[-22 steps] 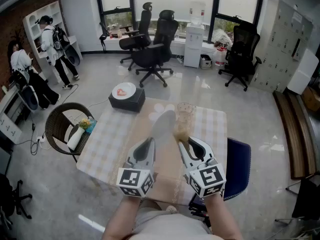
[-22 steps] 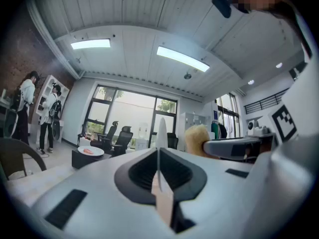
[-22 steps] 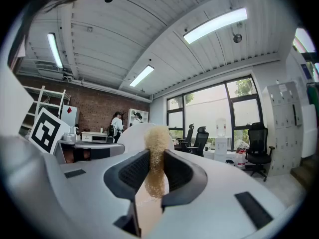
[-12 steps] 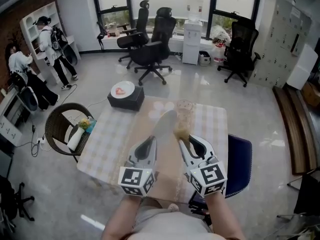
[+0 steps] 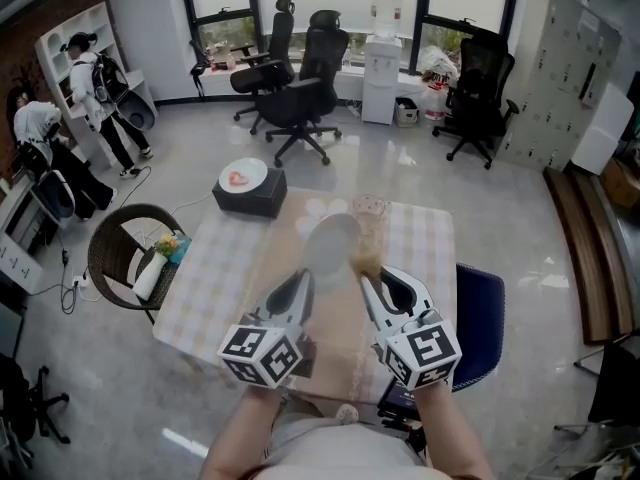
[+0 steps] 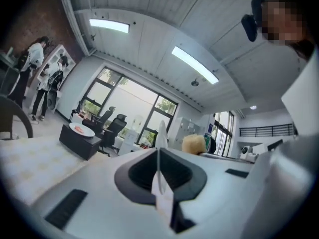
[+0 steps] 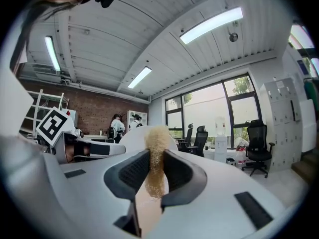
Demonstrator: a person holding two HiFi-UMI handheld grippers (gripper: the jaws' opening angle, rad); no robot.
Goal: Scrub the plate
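Rectangular table (image 5: 215, 278) with pale checked cloth and tan centre runner, seen from above. Group of black swivel office chairs (image 5: 300, 98) on the grey floor beyond it. Low black box (image 5: 250, 196) at the table's far left corner, carrying a white dish with a red mark. Round white plate (image 5: 330, 240), held up over the runner, appears edge-on in the left gripper view as a thin pale line (image 6: 160, 133) and as a white curved surface (image 7: 130, 136) in the right gripper view. Left gripper (image 5: 300, 280), white with black pads, jaws closed on the plate's near rim (image 6: 158, 168). Right gripper (image 5: 375, 278), same make, jaws pinching a tan fibrous scrubber (image 7: 157, 148) (image 5: 364, 256), which stands just beside the plate's right side; contact between them cannot be judged.
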